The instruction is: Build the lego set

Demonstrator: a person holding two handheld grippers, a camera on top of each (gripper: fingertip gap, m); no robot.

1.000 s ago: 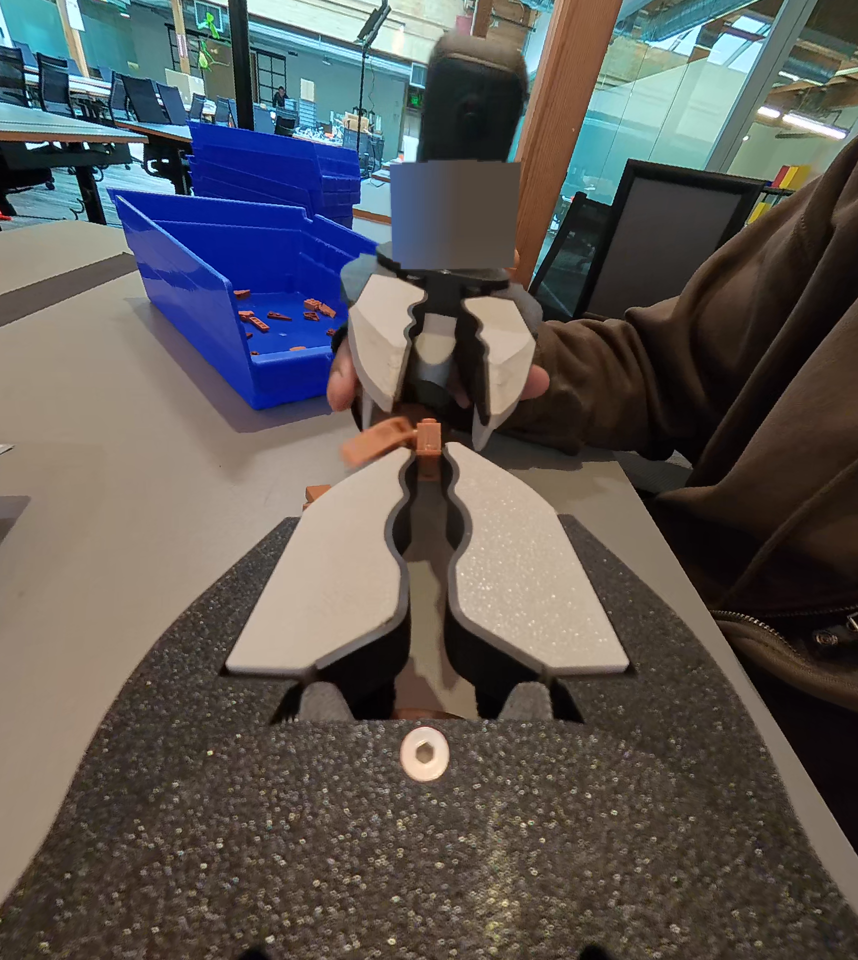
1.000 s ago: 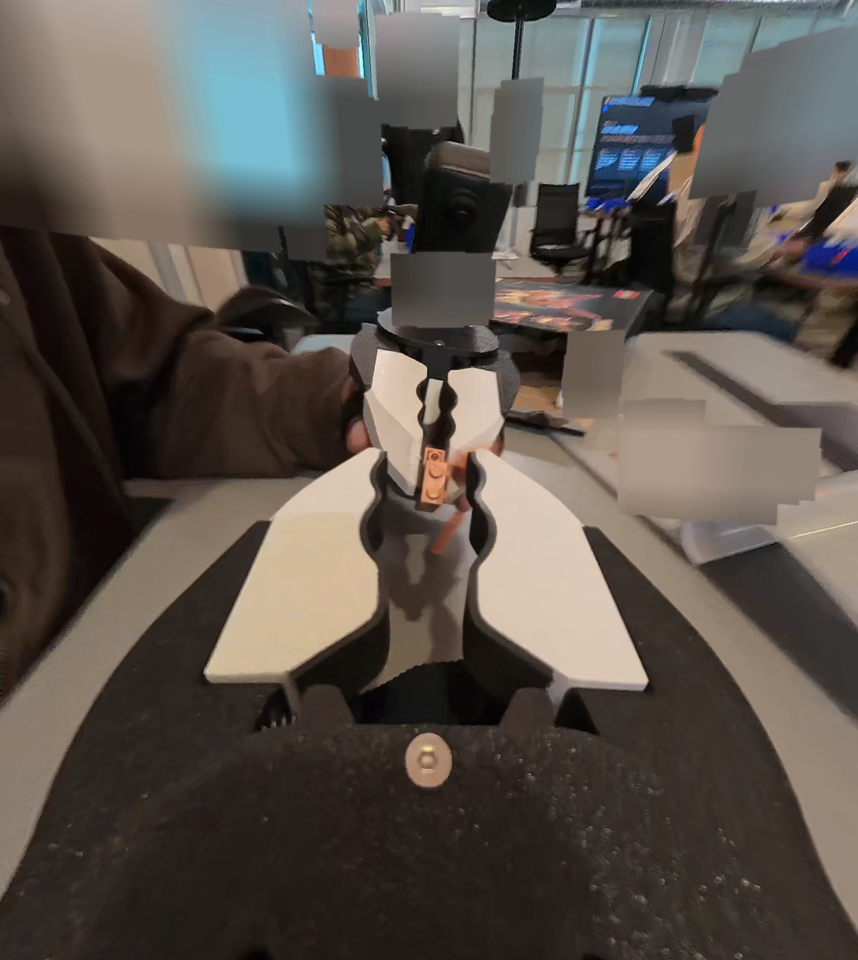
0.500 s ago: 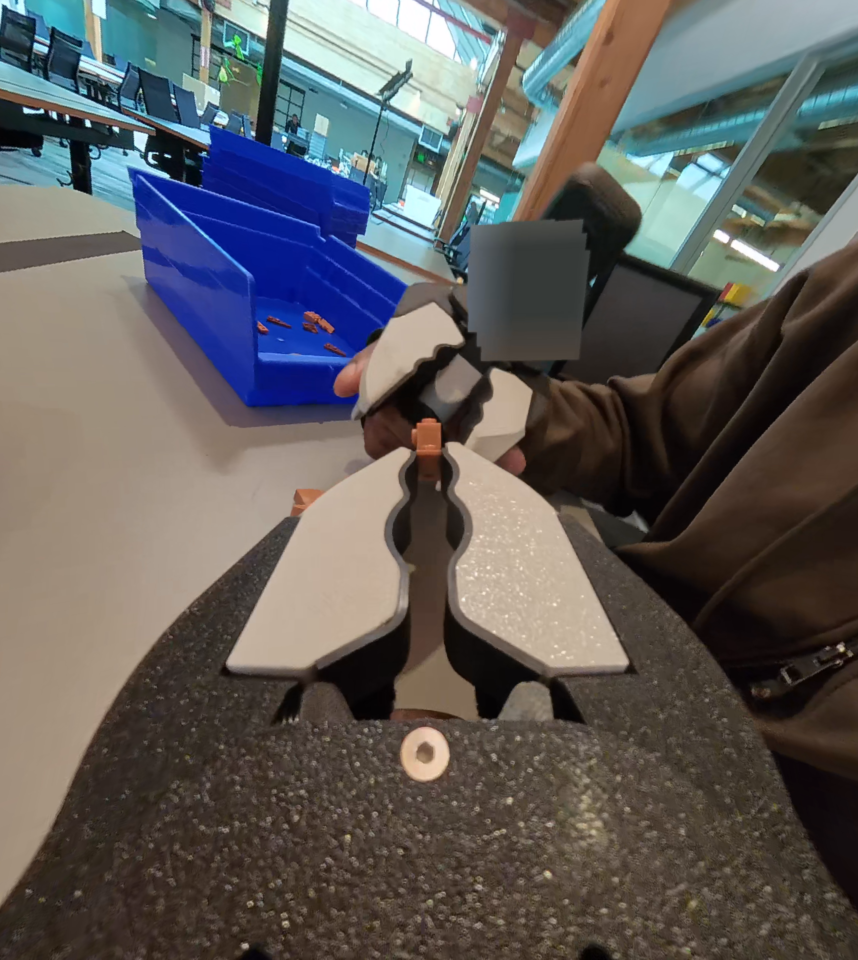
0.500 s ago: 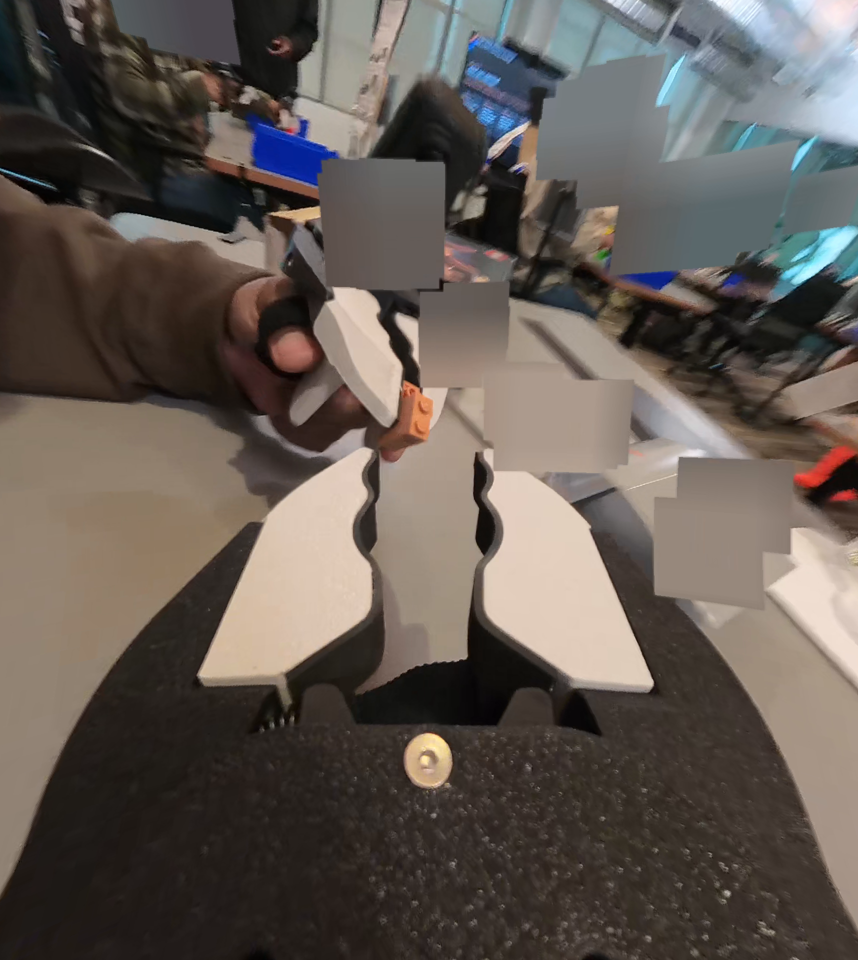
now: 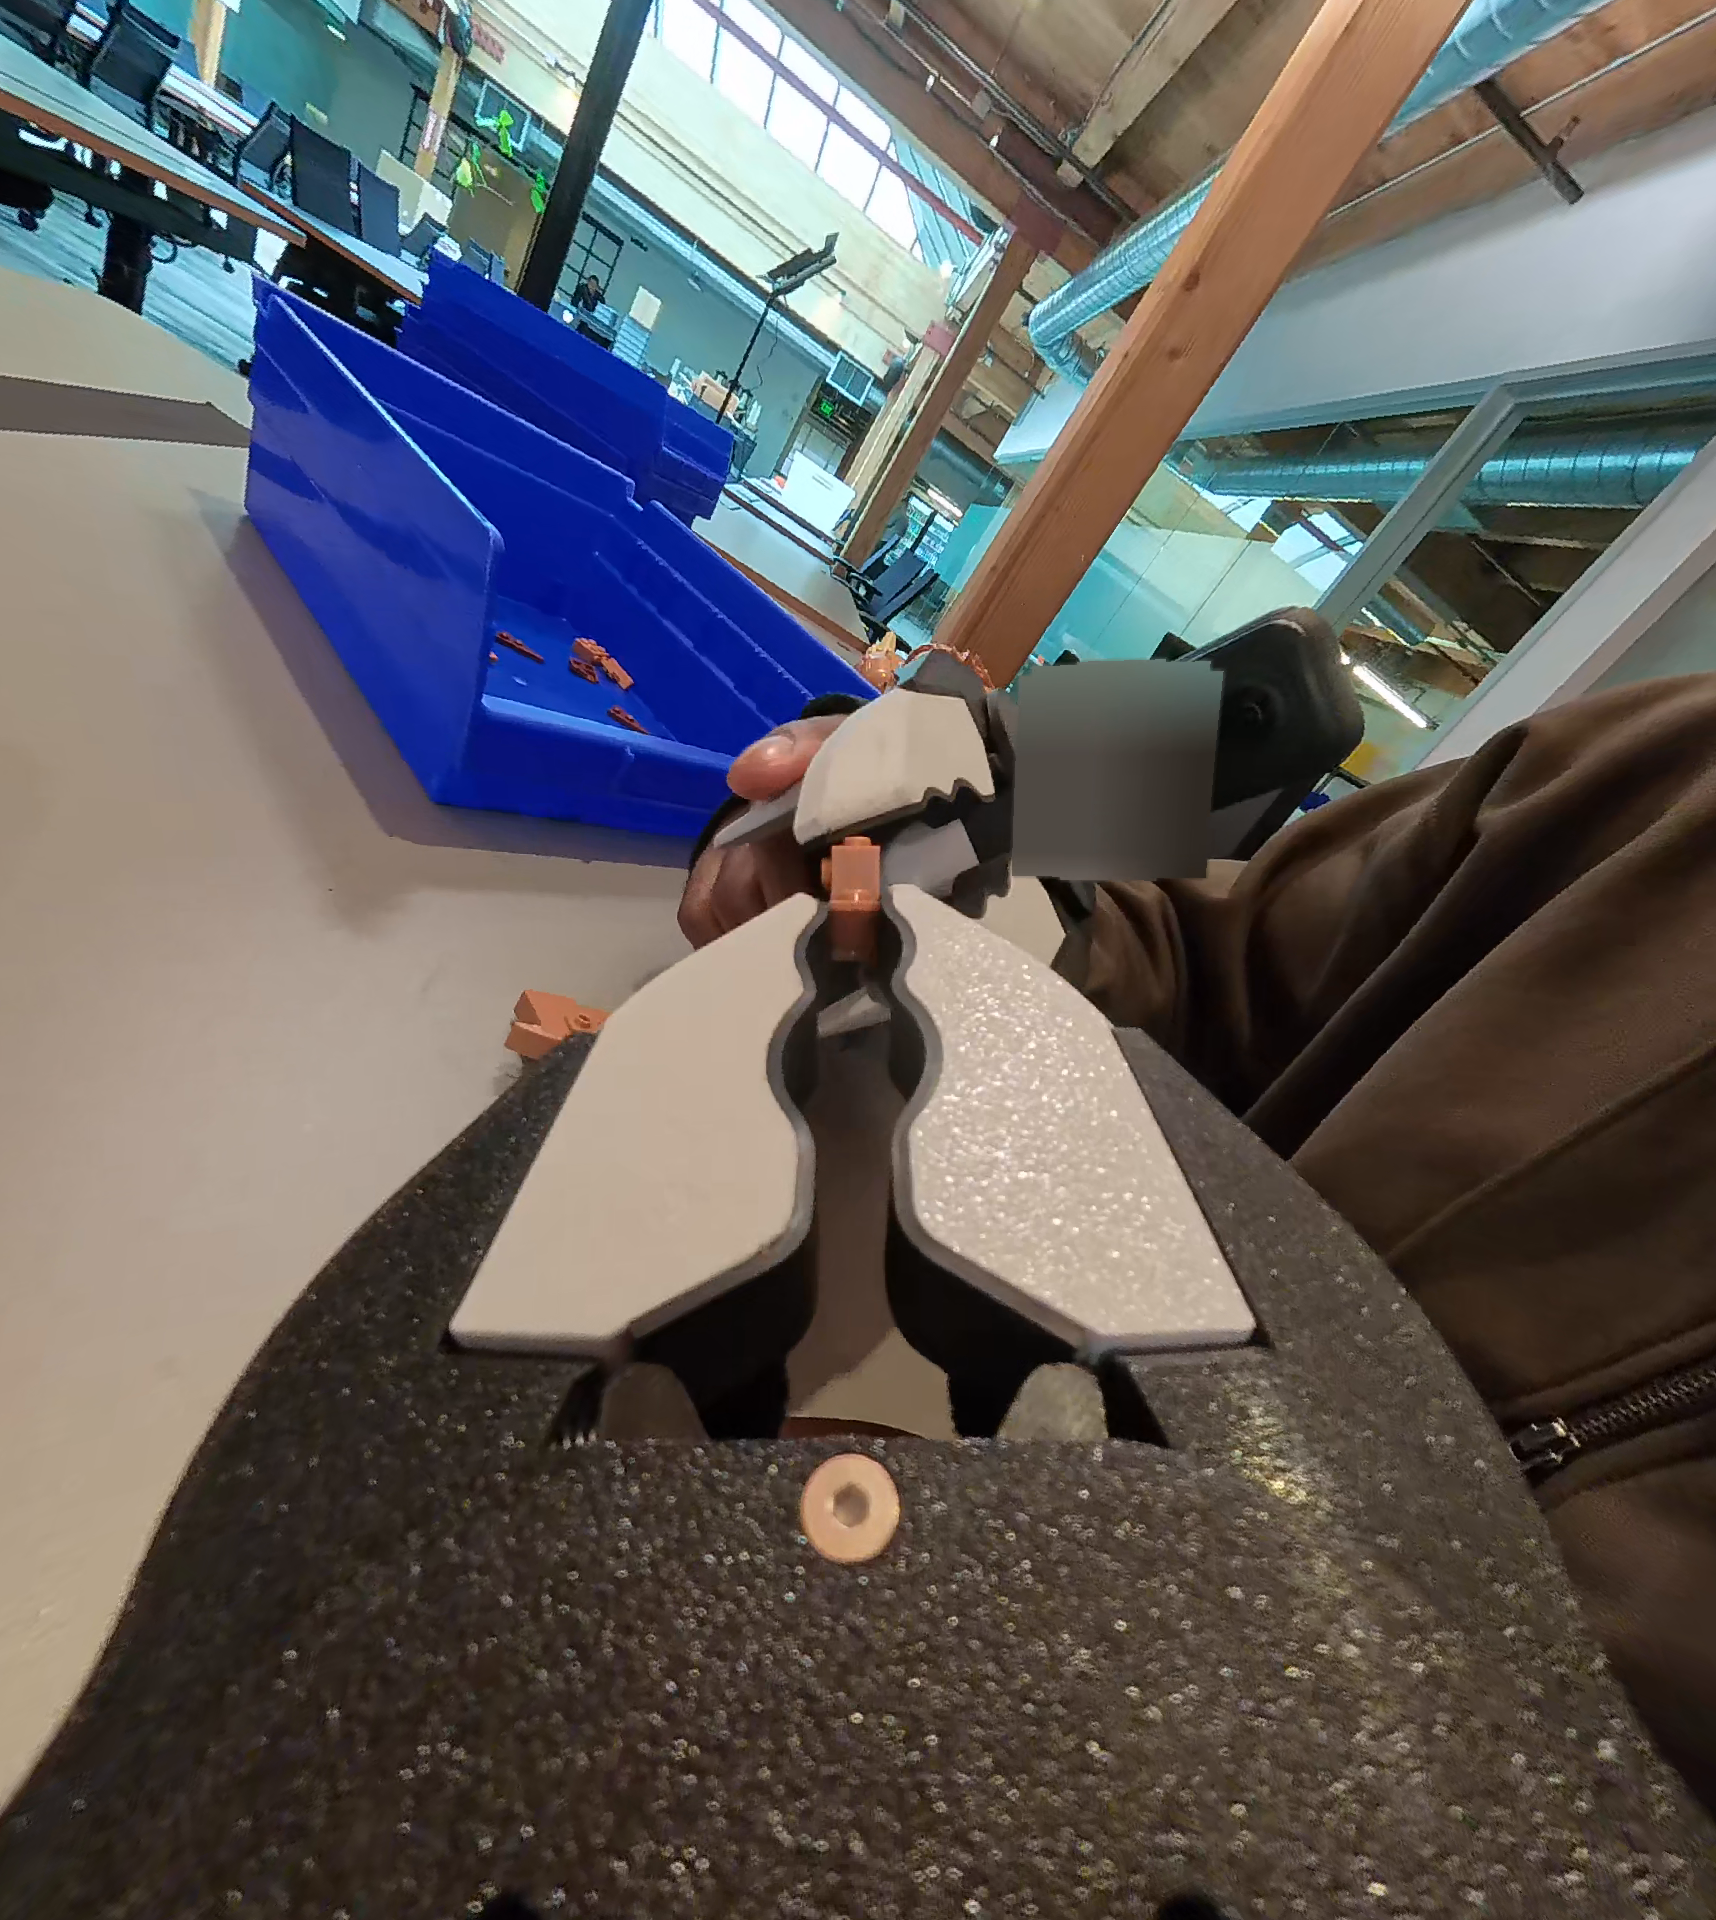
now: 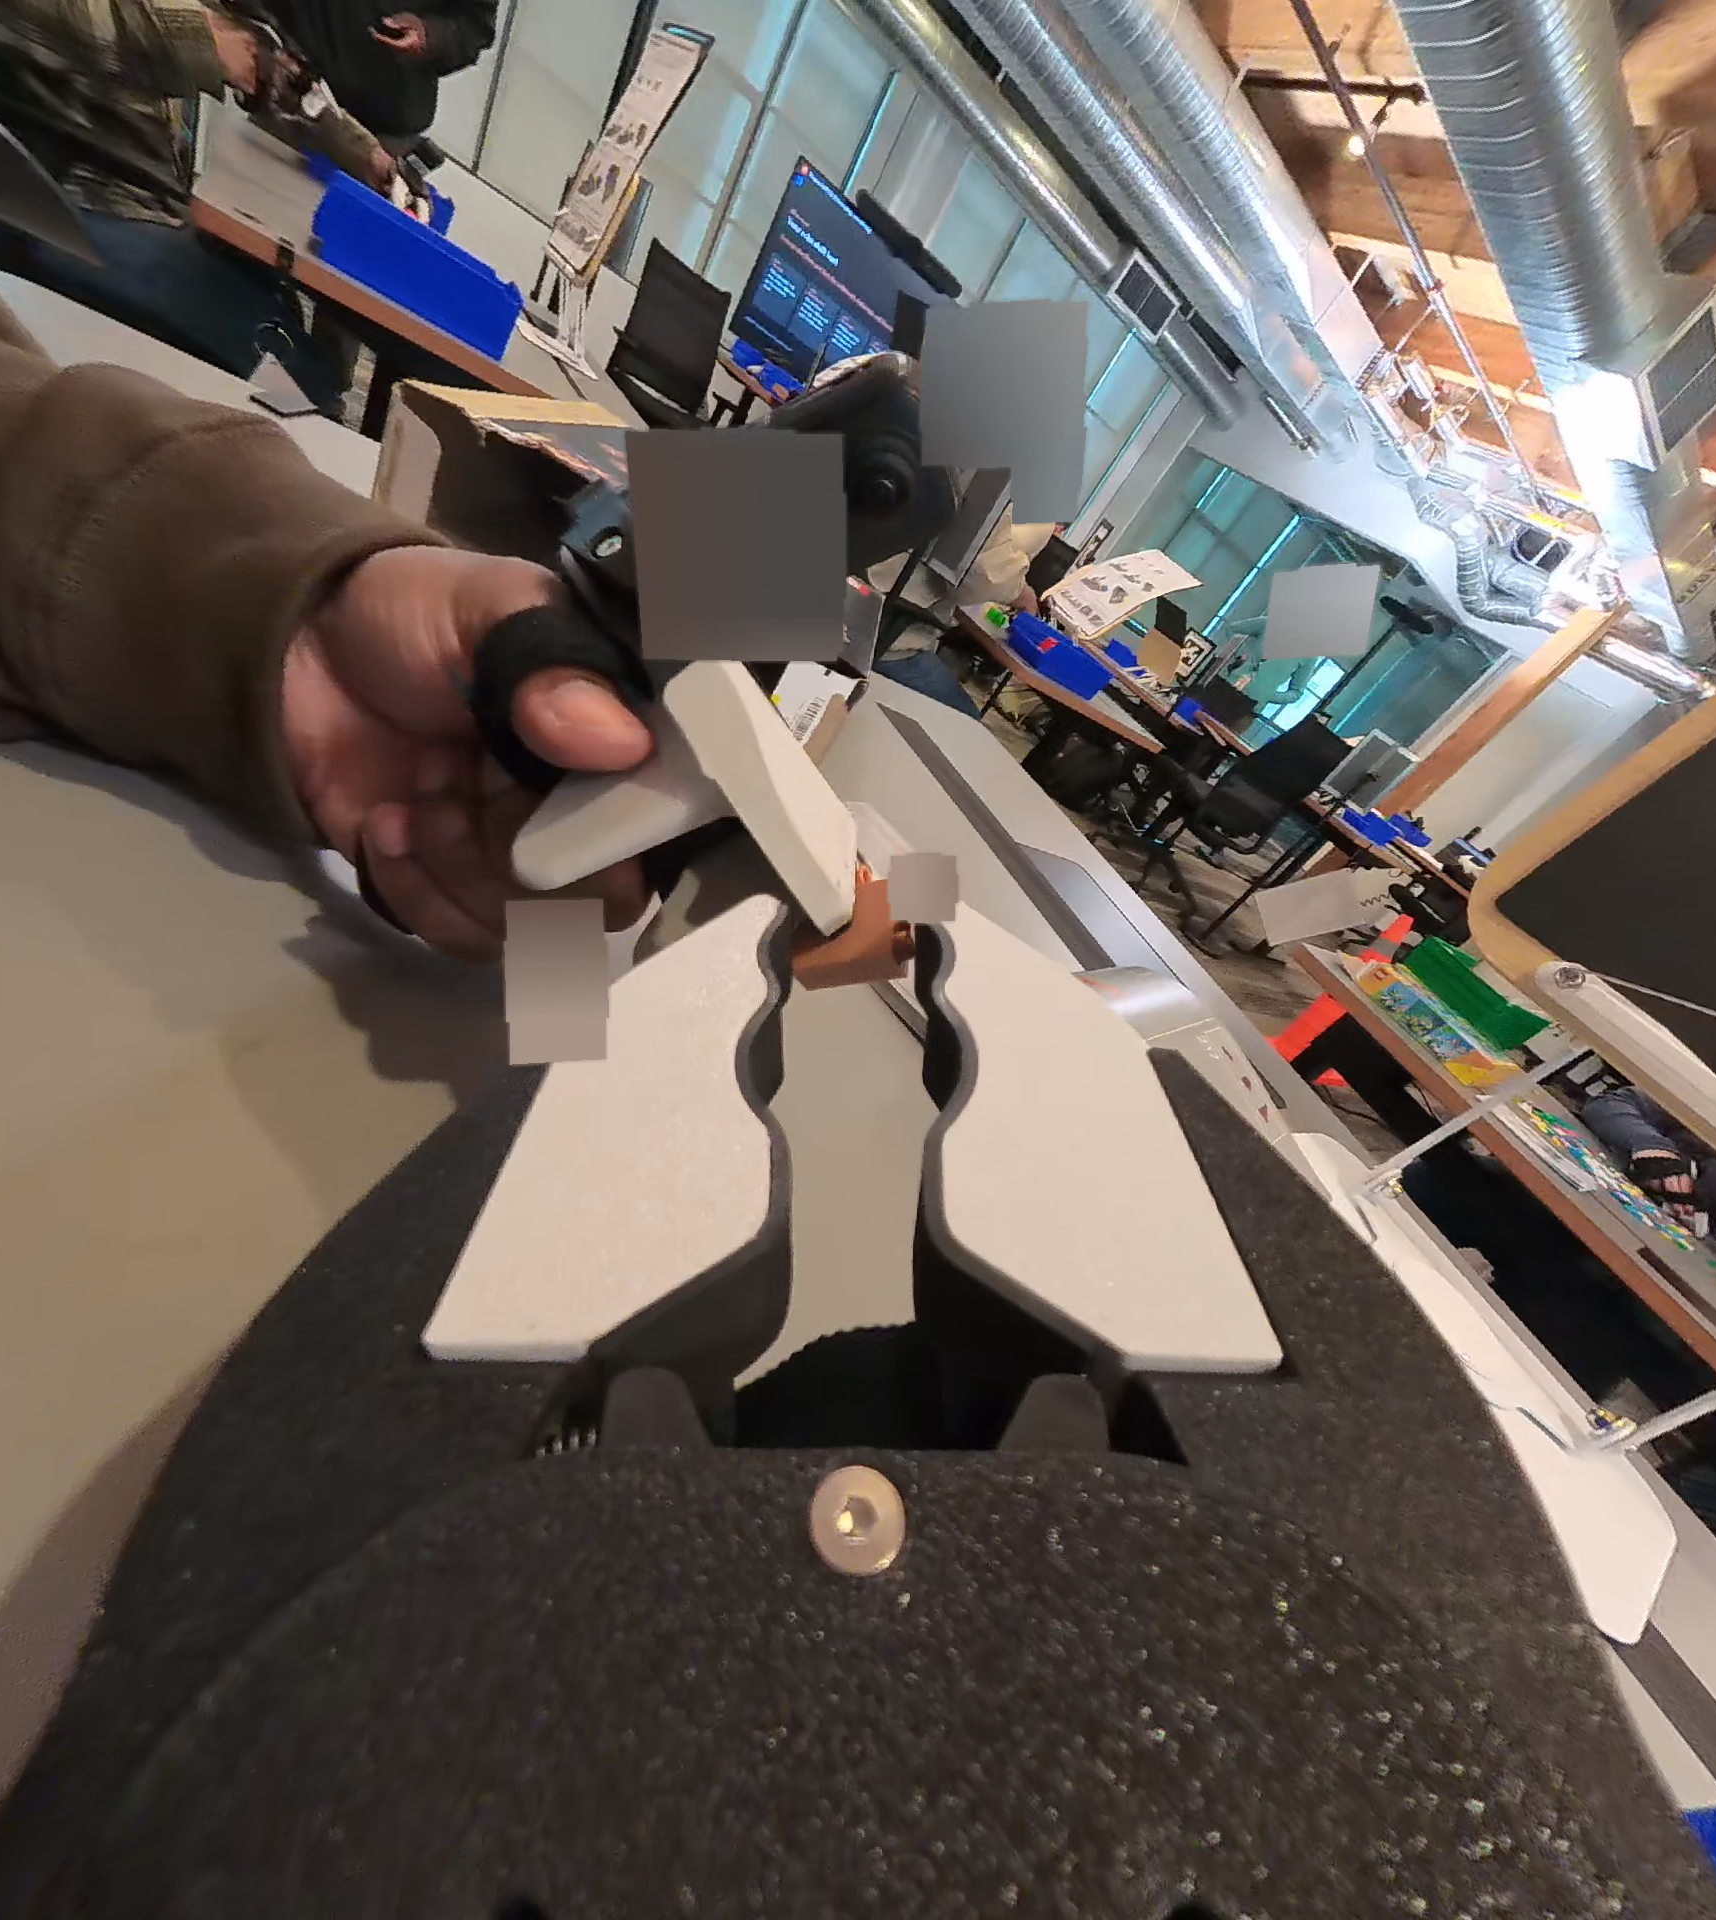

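Left gripper fingers clenched on the small orange brick, same grip as a second ago. Right gripper fingers spread, nothing held; the long orange piece it carried is gone, and a loose orange piece lies on the grey surface left of the brick. Probably dropped, needs re-picking. Blue bin beyond the brick, open office behind.

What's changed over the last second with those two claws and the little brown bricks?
The right claw dropped a flat brown piece, tilted sideways and opened, and now frames the brown brick at the left claw's tips. The left claw stays shut on that brick. The blue bin and loose brick haven't moved.
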